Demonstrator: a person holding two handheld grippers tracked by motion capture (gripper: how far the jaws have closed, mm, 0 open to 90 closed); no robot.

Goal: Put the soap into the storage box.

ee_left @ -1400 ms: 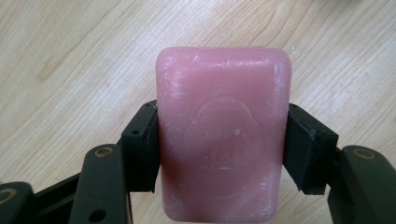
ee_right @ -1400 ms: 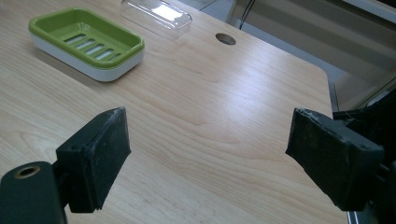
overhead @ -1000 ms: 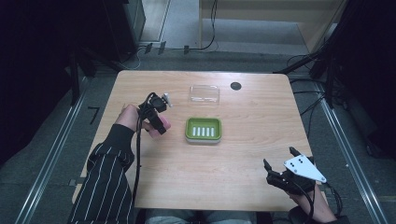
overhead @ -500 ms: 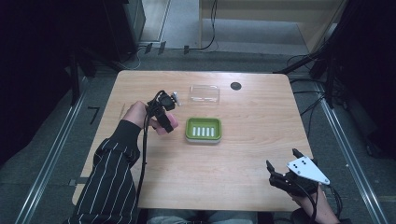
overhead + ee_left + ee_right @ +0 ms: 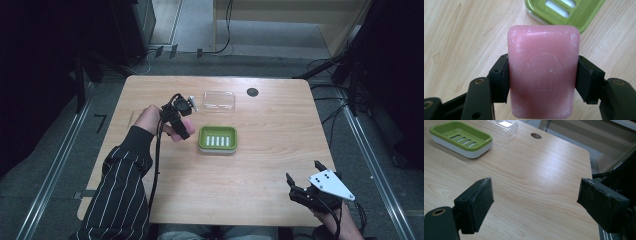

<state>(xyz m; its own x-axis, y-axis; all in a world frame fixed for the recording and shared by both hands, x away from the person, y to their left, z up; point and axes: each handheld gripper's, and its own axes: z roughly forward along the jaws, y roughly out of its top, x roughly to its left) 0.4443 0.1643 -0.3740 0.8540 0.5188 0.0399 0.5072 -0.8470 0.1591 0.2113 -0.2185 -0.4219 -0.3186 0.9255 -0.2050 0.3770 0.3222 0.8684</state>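
The soap bar (image 5: 543, 72) is looking waxy and smooth, with a faint sheen. The soap dish (image 5: 460, 139) is showing glossy green plastic. The table (image 5: 544, 170) is showing pale, matt wood grain.

The soap dish (image 5: 217, 139) sits mid-table (image 5: 270, 165), the clear lid (image 5: 219, 100) just behind it, a round hole (image 5: 252, 92) right of the lid.

Even overhead light brightens the pale wooden table (image 5: 260, 150), while the surrounding floor falls into near blackness. The high view is soft and grainy. A faint sheen (not harsh glare) sits on the glossy pink soap bar (image 5: 542, 72); shadows stay weak.
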